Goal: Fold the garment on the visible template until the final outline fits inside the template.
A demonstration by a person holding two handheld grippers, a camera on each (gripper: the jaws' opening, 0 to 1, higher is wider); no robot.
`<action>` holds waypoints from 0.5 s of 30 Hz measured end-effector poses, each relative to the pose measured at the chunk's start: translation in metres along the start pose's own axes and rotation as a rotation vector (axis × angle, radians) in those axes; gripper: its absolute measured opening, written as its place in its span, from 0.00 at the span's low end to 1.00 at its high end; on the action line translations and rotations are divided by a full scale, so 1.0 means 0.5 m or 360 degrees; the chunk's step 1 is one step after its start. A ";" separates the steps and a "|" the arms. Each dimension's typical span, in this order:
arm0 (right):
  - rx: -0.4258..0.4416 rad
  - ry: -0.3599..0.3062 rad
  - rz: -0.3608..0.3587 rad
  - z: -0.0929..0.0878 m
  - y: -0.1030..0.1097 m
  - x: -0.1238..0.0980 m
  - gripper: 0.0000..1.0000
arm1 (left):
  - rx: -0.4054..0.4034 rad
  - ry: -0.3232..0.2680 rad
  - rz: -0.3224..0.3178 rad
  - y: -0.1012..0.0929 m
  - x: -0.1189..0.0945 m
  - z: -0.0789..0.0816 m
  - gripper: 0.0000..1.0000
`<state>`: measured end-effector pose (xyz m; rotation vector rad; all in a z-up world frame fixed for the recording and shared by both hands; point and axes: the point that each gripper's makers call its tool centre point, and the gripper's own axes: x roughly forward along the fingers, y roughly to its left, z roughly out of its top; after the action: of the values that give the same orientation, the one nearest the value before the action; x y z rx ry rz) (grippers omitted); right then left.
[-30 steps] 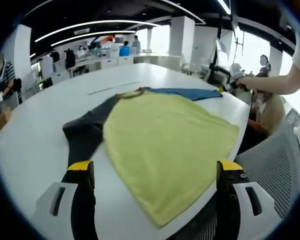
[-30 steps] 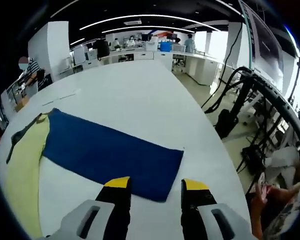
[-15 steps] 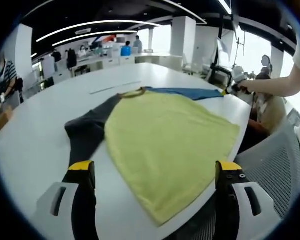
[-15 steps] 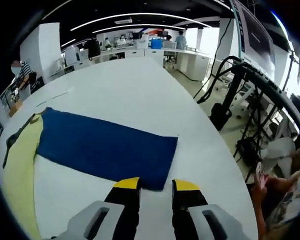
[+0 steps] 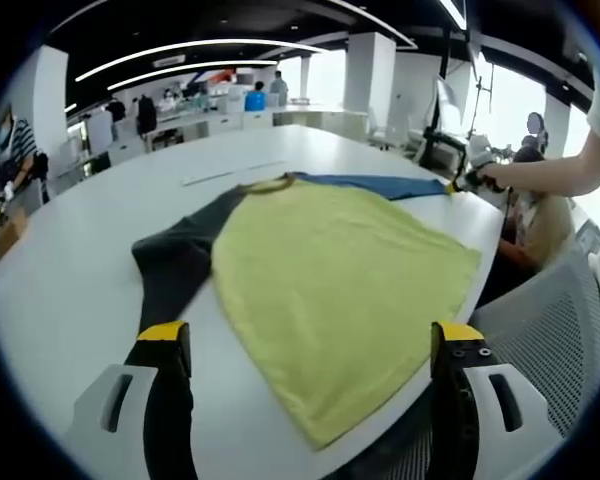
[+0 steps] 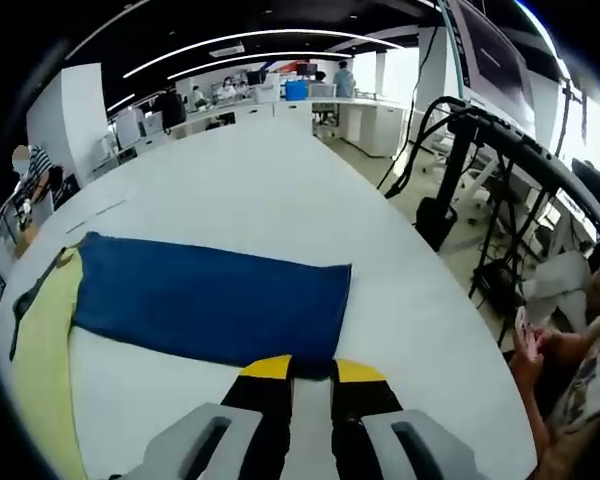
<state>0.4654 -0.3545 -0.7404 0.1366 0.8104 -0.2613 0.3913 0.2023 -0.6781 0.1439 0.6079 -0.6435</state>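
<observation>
- Now the right gripper [image 6: 306, 372] pinches the blue sleeve's [image 6: 210, 308] end on the table [image 6: 280, 190].
- Left gripper [image 5: 310, 340] hangs spread over the yellow shirt [image 5: 340, 285].

It was an open-plan office: long white table [image 6: 280, 190], rows of desks [image 6: 310, 105], ceiling strip lights [image 5: 190, 48], people working.

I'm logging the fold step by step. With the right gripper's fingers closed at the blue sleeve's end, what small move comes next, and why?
Probably lift the blue sleeve slightly and carry it toward the yellow body. The right gripper has its fingers together at the sleeve's cuff edge, apparently pinching it, while the sleeve lies flat, stretched away from the body on the white table. The left gripper hangs open over the hem.
</observation>
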 end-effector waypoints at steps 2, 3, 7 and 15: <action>-0.0002 0.0005 -0.0013 0.000 0.001 -0.001 0.06 | 0.0023 -0.0011 0.0013 0.000 -0.003 0.003 0.98; -0.0003 0.0008 -0.0019 0.000 0.002 -0.001 0.05 | 0.0027 -0.0013 0.0013 0.000 -0.004 0.003 0.98; -0.0001 0.0010 -0.0028 0.000 0.004 -0.003 0.02 | 0.0031 -0.0001 0.0017 0.002 -0.009 0.000 0.99; 0.0033 0.0016 0.0000 0.004 -0.002 0.007 0.00 | 0.0032 0.0006 0.0035 0.007 -0.017 -0.003 0.99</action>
<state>0.4691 -0.3564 -0.7416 0.1577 0.8179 -0.2692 0.3871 0.2099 -0.6747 0.1704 0.6030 -0.6284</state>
